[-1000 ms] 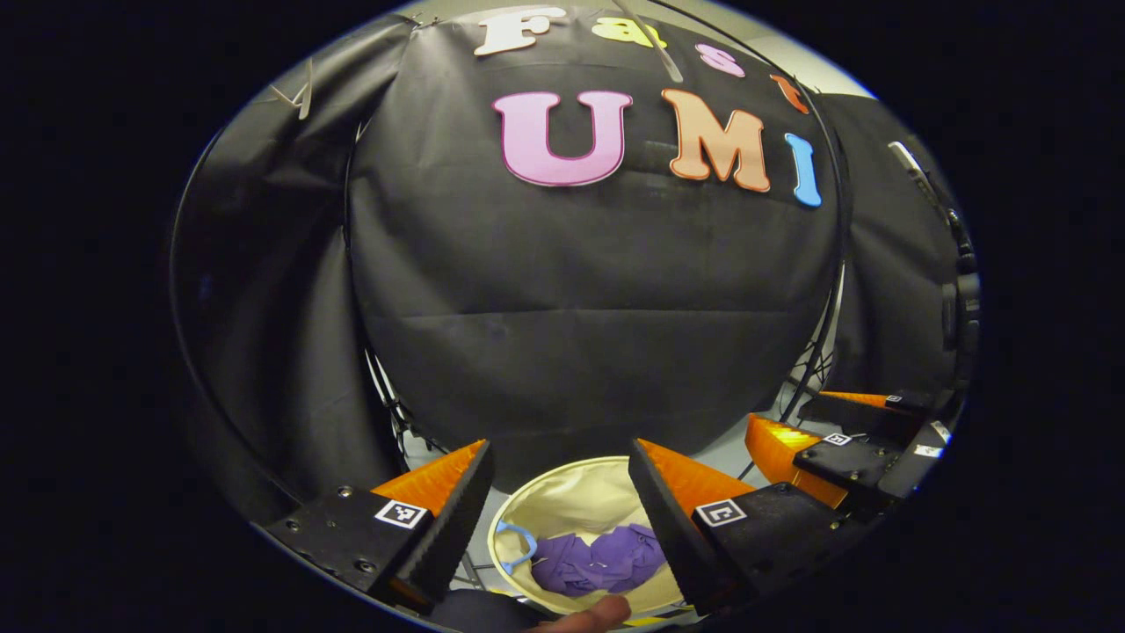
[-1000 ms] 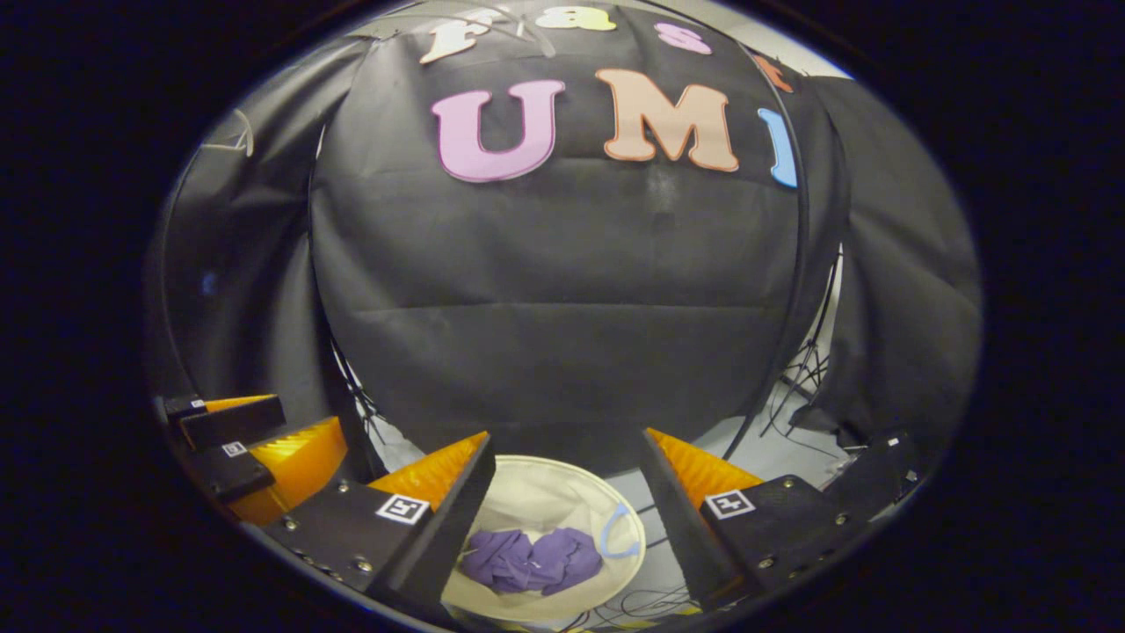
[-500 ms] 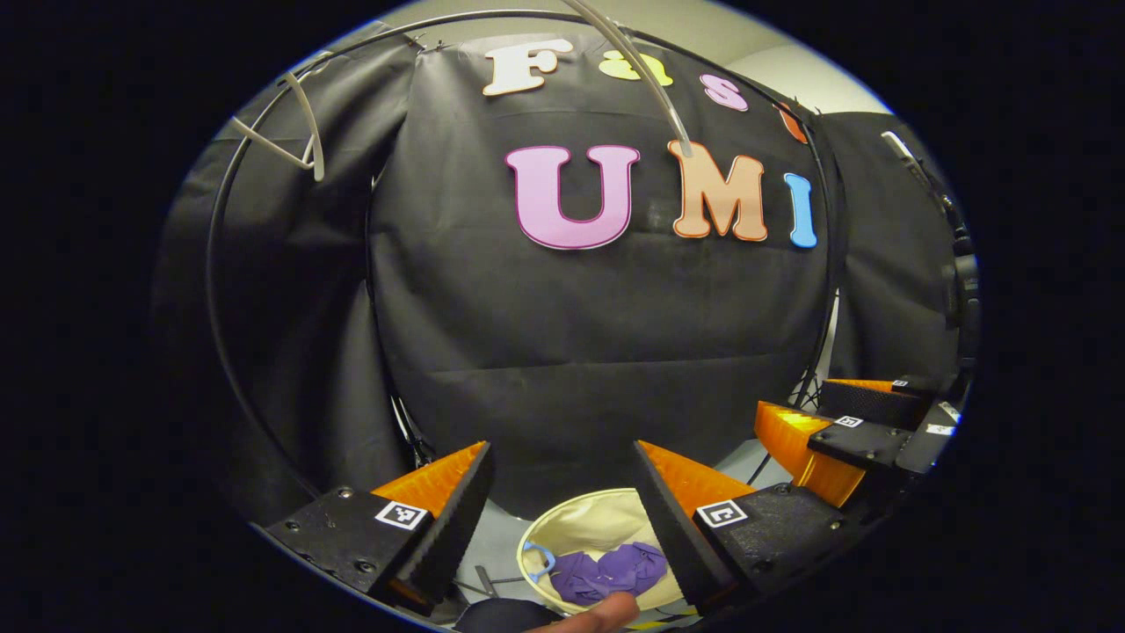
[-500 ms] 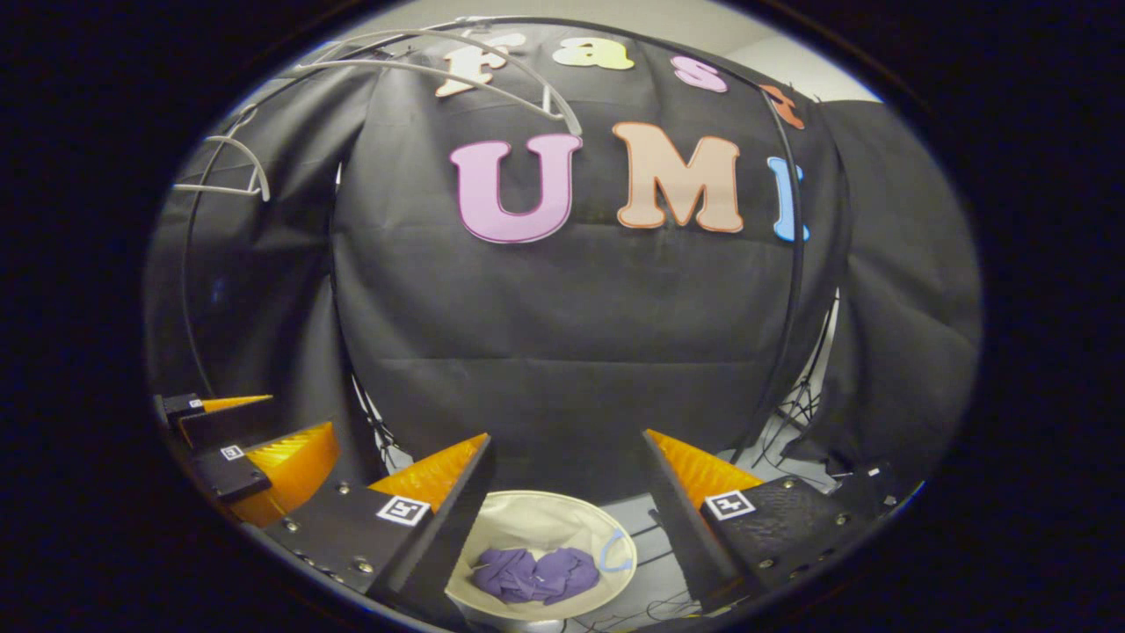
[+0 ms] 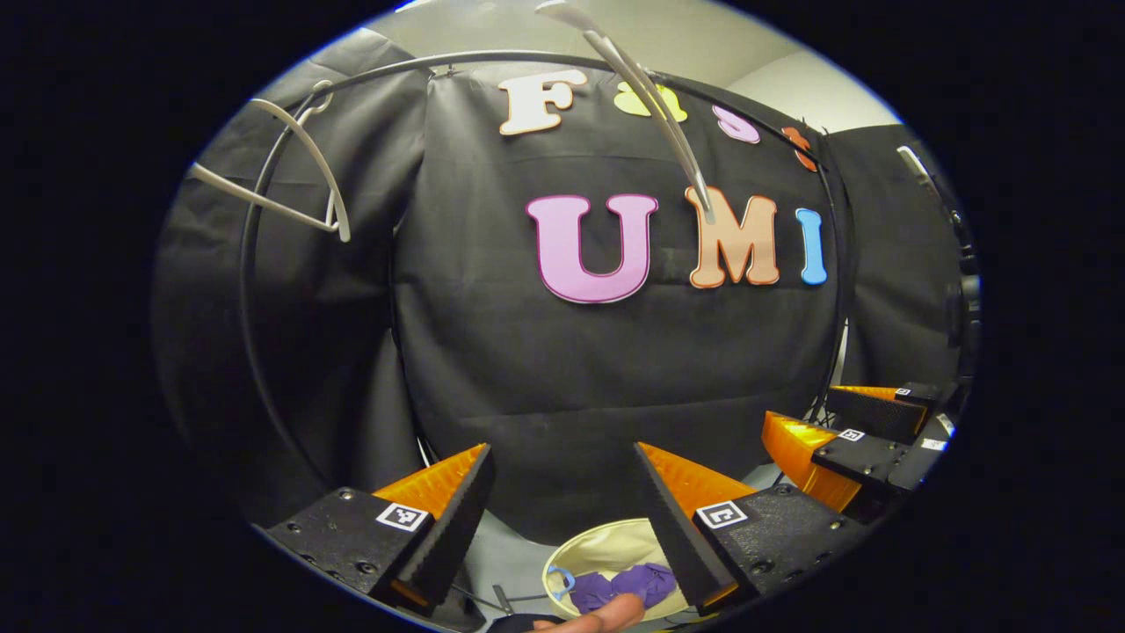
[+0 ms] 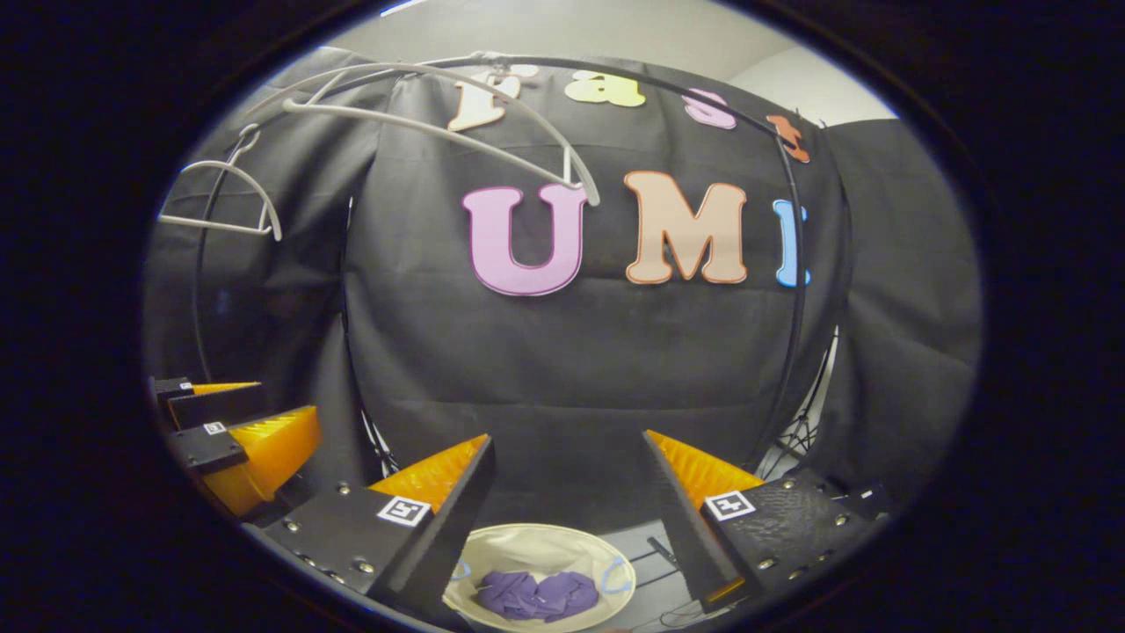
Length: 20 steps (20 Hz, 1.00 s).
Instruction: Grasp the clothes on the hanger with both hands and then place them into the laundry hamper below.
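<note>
Purple clothes (image 6: 536,594) crumpled in cream hamper (image 6: 536,545), both tongs (image 6: 567,457) empty, spread

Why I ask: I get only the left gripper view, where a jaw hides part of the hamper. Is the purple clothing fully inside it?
Observer: Yes. In the right gripper view the purple clothing lies bunched inside the hamper, with nothing over the rim.
Operator: I see one blue handle. Is there another?
Observer: Yes, blue handle loops show on both sides of the rim.
Operator: How does the left gripper look from outside?
Observer: The left gripper is at the left edge of the right gripper view, jaws apart, with nothing between them.
</note>
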{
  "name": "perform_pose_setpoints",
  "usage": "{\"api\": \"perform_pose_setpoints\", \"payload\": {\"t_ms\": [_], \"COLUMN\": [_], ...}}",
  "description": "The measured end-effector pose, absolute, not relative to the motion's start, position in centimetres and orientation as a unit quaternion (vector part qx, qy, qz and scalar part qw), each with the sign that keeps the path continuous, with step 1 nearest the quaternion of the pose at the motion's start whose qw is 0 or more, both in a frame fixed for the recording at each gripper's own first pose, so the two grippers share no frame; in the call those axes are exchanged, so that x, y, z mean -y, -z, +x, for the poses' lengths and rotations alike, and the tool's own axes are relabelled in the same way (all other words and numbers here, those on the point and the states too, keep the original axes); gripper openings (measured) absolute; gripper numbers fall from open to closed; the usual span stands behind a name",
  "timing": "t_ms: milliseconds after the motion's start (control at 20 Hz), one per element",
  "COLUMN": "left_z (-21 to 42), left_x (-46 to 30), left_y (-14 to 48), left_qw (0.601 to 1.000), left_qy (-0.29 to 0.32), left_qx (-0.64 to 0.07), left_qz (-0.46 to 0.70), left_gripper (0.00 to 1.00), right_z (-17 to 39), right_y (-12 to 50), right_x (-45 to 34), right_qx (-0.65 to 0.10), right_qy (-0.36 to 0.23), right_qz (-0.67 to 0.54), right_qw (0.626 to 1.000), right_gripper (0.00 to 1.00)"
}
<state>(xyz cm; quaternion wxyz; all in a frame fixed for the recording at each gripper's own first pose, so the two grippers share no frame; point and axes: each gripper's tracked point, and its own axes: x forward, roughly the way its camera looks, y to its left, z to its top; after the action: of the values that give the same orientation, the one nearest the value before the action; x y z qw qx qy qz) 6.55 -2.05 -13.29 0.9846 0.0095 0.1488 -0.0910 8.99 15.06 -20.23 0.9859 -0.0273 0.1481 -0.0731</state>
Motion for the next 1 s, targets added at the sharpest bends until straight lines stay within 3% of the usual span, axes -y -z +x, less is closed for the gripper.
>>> {"api": "perform_pose_setpoints", "payload": {"t_ms": [450,600,1000], "left_z": [5.5,5.0,3.3], "left_x": [2.3,2.3,3.8], "left_y": [8.7,7.2,4.9], "left_qw": [0.989,0.992,0.995], "left_qy": [0.094,0.085,0.071], "left_qx": [-0.111,-0.096,-0.075], "left_qz": [0.003,-0.001,-0.005], "left_gripper": [0.94,0.94,0.94], "right_z": [8.3,7.5,5.4], "right_y": [16.6,14.4,10.5], "right_x": [-14.8,-14.6,-14.0], "right_qx": [-0.122,-0.097,-0.057], "right_qy": [0.066,0.062,0.037], "right_qz": [-0.043,-0.046,-0.041], "right_qw": [0.989,0.992,0.997], "right_gripper": [0.94,1.0,0.94]}}
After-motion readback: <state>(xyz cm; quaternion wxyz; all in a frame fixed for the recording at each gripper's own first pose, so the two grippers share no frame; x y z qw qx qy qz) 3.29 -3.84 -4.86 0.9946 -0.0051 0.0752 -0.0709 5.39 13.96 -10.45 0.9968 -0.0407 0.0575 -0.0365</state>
